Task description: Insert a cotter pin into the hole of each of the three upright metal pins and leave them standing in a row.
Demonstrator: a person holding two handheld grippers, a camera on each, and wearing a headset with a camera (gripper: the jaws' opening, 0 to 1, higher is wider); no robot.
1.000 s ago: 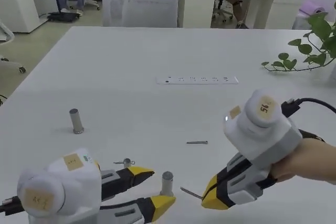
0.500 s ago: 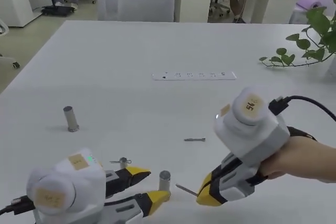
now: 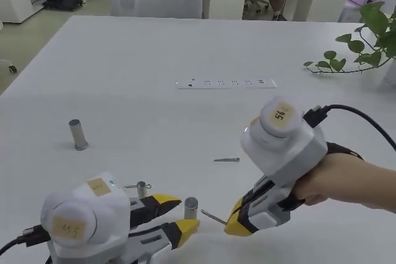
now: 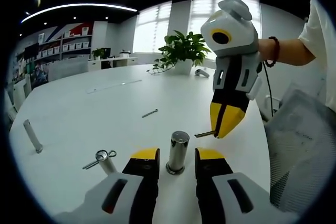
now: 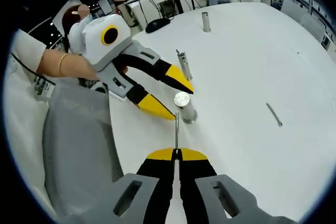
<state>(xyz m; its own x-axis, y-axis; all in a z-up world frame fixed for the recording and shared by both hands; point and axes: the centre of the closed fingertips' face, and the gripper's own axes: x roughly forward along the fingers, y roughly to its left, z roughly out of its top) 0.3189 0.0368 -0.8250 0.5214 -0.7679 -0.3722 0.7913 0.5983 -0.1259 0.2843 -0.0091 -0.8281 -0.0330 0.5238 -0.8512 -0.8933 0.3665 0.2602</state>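
A wide white worktop [image 3: 185, 54] stretches across an office. At the lower centre of the head view, a short upright grey metal pin [image 3: 191, 207] stands between the spread yellow-tipped left tongs [image 3: 176, 214], with a gap on each side. Just right of it, the right tongs [image 3: 236, 223] are pressed together on a thin metal cotter pin [image 3: 212, 216], whose free end points at the pin, near but apart. To the left stands a second upright pin [image 3: 142, 188] carrying a cotter pin. A third upright pin [image 3: 75, 134] stands bare at mid-left. A loose cotter pin [image 3: 226, 159] lies right of centre, below a white power strip [image 3: 226, 83].
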